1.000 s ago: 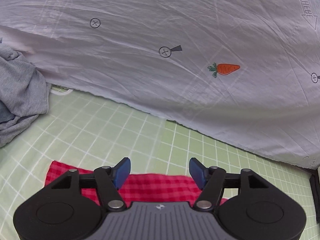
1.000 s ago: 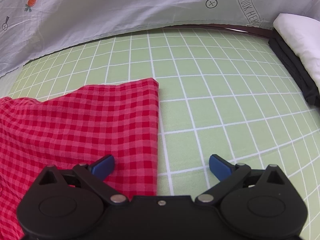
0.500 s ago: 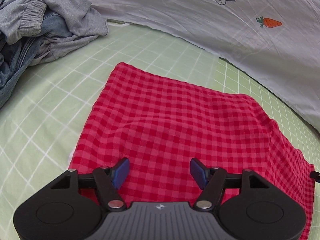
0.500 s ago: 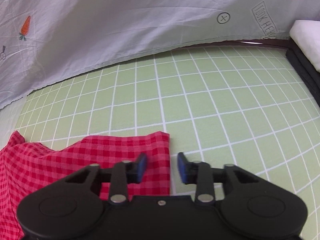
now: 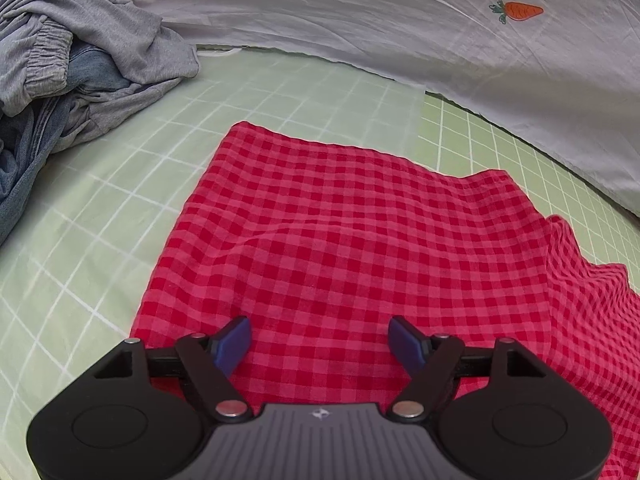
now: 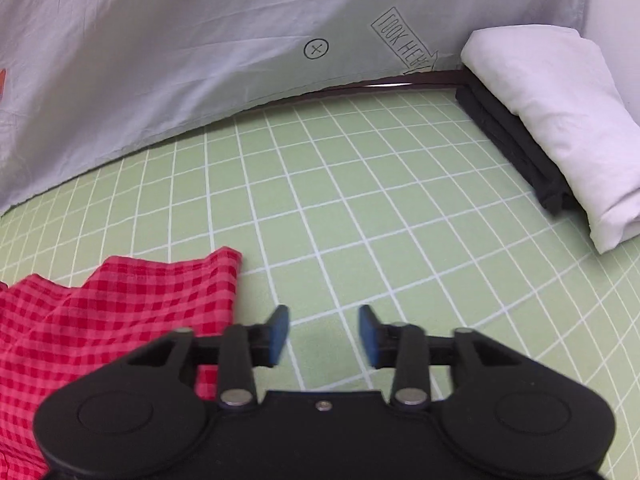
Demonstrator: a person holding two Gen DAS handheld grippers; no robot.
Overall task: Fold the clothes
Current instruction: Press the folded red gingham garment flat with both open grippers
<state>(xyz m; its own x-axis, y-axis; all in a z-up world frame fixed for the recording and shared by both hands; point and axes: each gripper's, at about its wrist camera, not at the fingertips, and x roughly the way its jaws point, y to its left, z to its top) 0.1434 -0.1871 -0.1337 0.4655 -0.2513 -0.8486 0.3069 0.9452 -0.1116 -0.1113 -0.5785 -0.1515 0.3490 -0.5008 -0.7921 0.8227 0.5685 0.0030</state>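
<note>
while the left gripper (image 5: 320, 340) hangs wide over the red checked cloth (image 5: 360, 240), it is nearer.
right gripper (image 6: 323, 334), half-open and empty, sits just right of the cloth's corner on the green grid mat (image 6: 360, 200).

- A light green sheet with a white grid (image 6: 360, 208) covers the surface.
- A red checked cloth (image 5: 360, 240) lies spread flat on it.
- A heap of grey and denim clothes (image 5: 72, 68) sits at the left.
- A folded white piece (image 6: 560, 120) rests on a folded black one (image 6: 516, 136) at the right.
</note>
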